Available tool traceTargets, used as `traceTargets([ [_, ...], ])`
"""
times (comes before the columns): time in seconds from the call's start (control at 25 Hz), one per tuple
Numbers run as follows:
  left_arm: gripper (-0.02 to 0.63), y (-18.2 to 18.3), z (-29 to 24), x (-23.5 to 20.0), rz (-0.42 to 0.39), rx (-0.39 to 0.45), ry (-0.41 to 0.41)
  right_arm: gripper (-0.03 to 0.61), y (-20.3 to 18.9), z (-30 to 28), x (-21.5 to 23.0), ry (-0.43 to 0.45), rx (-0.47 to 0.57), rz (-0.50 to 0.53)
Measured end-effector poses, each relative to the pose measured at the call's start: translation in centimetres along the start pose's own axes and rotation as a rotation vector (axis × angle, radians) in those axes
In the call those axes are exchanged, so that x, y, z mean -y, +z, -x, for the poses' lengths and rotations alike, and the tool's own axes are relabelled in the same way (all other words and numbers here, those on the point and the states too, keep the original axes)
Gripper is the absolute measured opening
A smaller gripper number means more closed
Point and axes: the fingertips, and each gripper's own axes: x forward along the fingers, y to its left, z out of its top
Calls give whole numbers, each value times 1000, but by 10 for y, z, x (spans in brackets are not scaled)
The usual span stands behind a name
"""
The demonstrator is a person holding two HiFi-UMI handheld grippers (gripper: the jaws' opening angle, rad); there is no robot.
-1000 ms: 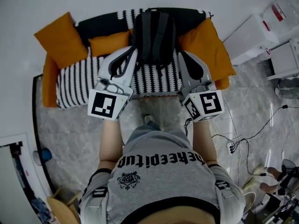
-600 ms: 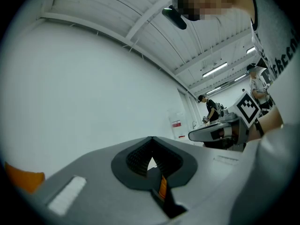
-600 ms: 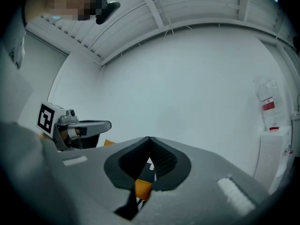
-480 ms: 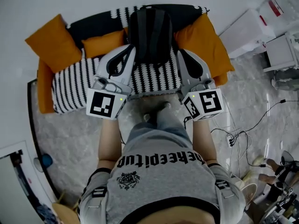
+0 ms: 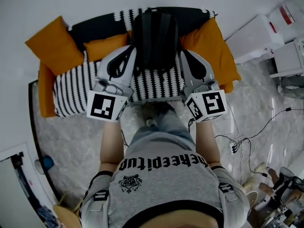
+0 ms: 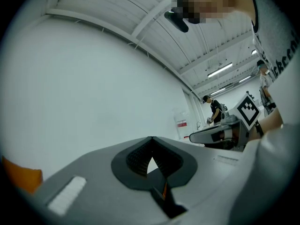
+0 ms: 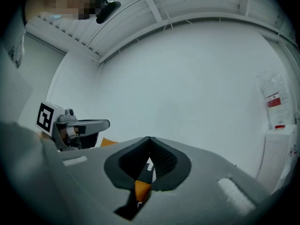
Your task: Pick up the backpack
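**Backpack upright on the sofa, between your two closed grippers**

Backpack (image 5: 155,39), black, stands upright at the middle of the sofa (image 5: 95,26). Its back is against the dark backrest and its base is on the black-and-white striped cover (image 5: 76,87). In the head view your left gripper (image 5: 133,50) points along its left flank and your right gripper (image 5: 183,54) along its right flank, so the bag sits between the two tips. From above you cannot tell whether either tip touches the fabric.

Both pairs of jaws are together and hold nothing; in each gripper view the tips meet in a point.

The gripper bodies cover the lower corners of the backpack, and its straps are hard to make out against the black fabric. Each gripper view looks up at the white wall (image 7: 187,78) and misses the bag. The right gripper view shows only a sliver of orange and stripe through the gap under its closed tips.

A small orange cushion (image 5: 107,45) lies just beside the backpack on your left, and a large orange cushion (image 5: 209,46) just beside it on your right. A third cushion (image 5: 53,44) sits well apart at the far left end. The sofa's front edge is at your legs. The marble floor (image 5: 71,141) lies open to your left. To your right, cables (image 5: 247,141) trail across it and white cabinets (image 5: 261,37) stand near the sofa's end.
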Motion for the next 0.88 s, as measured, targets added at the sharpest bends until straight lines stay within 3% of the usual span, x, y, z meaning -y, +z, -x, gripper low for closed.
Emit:
traceTargets([
  [0.44,18,-18,-64,-25,-11,-32,49,3,-14,-60,58,29,-72,19],
  [0.68,18,-27,-94,-38,14,-6,82,3,-43,-97,90,44,-162,3],
  [0.88,18,-43,-114,-47,32,-36,109,3,-70,-120,112,68,-230,-29],
])
